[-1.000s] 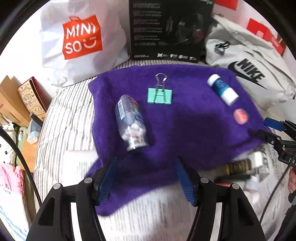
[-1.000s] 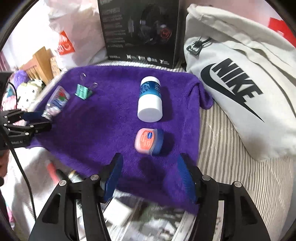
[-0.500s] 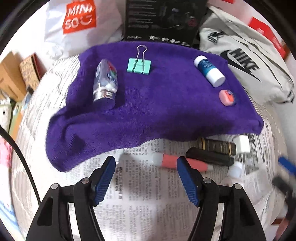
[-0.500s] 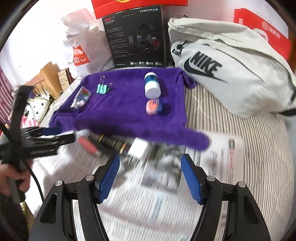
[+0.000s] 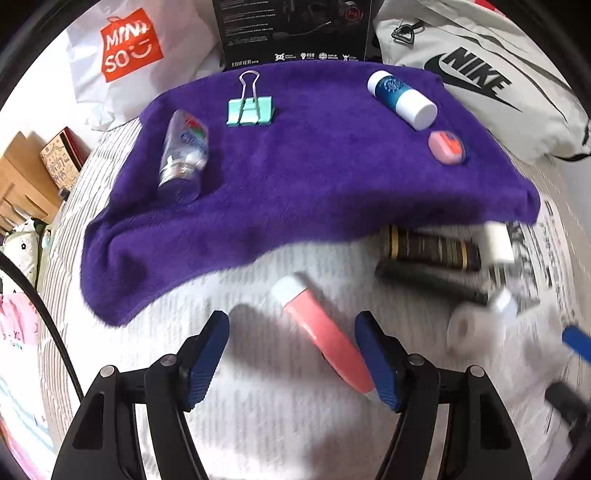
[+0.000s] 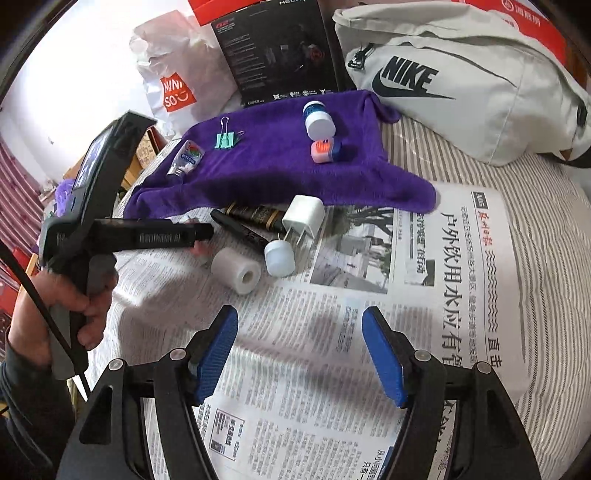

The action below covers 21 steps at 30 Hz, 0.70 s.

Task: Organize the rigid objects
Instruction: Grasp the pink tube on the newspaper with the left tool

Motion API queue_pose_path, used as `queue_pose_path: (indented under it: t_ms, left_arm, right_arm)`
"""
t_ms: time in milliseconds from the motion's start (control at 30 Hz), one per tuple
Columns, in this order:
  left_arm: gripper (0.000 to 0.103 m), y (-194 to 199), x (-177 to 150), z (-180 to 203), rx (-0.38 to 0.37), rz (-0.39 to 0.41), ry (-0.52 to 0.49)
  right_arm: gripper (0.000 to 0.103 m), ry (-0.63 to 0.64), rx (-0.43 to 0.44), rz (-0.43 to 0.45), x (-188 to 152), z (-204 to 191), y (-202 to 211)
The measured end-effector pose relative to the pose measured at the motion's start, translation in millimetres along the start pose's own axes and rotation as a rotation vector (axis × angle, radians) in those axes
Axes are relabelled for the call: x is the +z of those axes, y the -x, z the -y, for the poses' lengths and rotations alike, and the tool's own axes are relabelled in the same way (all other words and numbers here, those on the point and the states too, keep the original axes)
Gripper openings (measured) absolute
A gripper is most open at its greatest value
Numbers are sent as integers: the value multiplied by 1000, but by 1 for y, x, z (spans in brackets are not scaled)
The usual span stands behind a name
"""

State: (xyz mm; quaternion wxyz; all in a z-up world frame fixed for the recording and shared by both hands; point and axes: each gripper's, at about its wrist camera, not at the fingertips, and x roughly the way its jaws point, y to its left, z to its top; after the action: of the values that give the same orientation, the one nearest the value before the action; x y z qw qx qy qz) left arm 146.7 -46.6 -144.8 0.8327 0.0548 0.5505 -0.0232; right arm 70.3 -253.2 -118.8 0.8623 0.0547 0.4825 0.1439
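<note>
A purple towel (image 5: 314,177) holds a clear bottle (image 5: 183,155), a green binder clip (image 5: 251,109), a blue-and-white bottle (image 5: 400,98) and a pink jar (image 5: 446,147). On the newspaper (image 6: 369,295) lie a pink tube (image 5: 325,336), a dark gold-banded tube (image 5: 432,249), a black tube (image 5: 428,282), a white charger plug (image 6: 304,214), a white tape roll (image 6: 236,269) and a small white bottle (image 6: 279,258). My left gripper (image 5: 291,354) is open, low over the pink tube, which lies between its fingers. My right gripper (image 6: 299,354) is open and empty over the newspaper.
Behind the towel stand a white Miniso bag (image 5: 125,48), a black headphone box (image 5: 295,29) and a grey Nike bag (image 6: 461,81). Wooden furniture (image 5: 22,177) is at the left. The bed has striped sheets (image 6: 535,206).
Both grippers pulled back from the towel to the newspaper. The left gripper then moved forward over the pink tube. The right one came to rest near the tape roll.
</note>
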Motion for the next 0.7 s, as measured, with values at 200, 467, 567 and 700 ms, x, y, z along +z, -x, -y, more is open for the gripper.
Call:
queue_pose_path:
  t_ms: [200,467,567,700]
  left_arm:
    - [70,7,-26,-20,-41,22,5]
    - [26,8,-31,-17,-87,95,-42]
    - [21,8,-31,-17,-97,99,-48]
    - [21,10,-37,-19,-113,104,-54]
  right_arm:
    - [69,-16,12,-2,-1,2,-1]
    - [69,9,-5,-9,4,-3,-11]
    - [69,38,-14,-5,12,-9,-18]
    - [68,96,-45,12,22,-15,-26]
